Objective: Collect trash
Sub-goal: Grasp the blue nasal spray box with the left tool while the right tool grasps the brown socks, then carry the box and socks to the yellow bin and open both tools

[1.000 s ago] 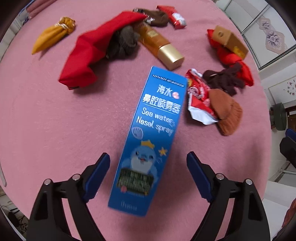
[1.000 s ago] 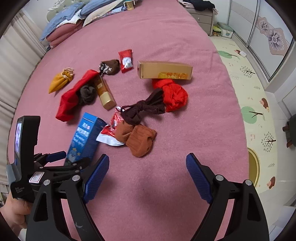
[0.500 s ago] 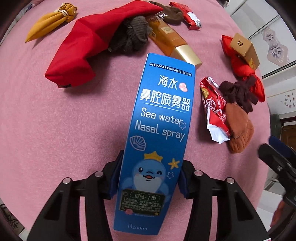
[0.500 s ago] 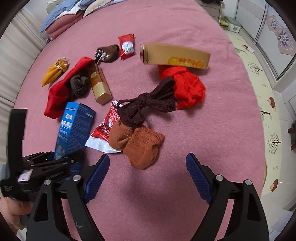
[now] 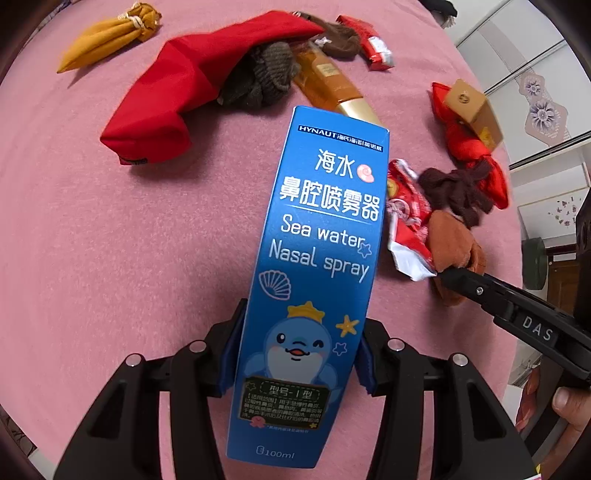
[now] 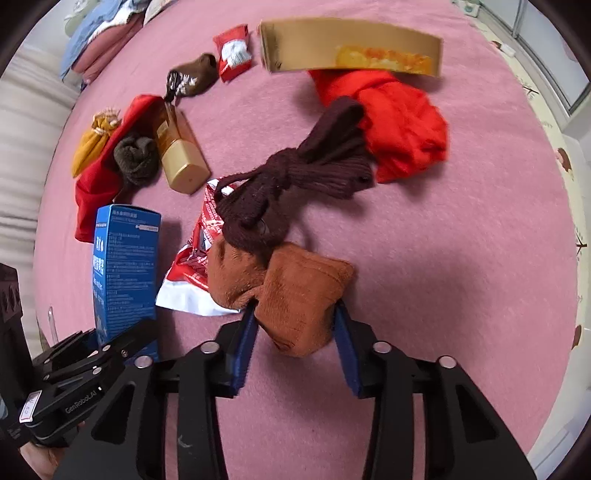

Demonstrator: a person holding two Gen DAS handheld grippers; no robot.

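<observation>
My left gripper is shut on the blue nasal spray box, which also shows tilted up off the bed in the right wrist view. My right gripper has its jaws closed in around the brown sock, touching both its sides. A red and white snack wrapper lies partly under that sock. Other trash lies on the pink bed: a gold bottle, a small red packet and a long tan carton.
Clothes lie among the trash: a dark maroon sock, an orange-red cloth, a red cloth over a grey sock, a mustard pouch and a brown sock. The bed's edge and floor are at right.
My left gripper closed on the blue box and lifted it. My right gripper moved forward and down to the brown sock and its jaws narrowed around it.
</observation>
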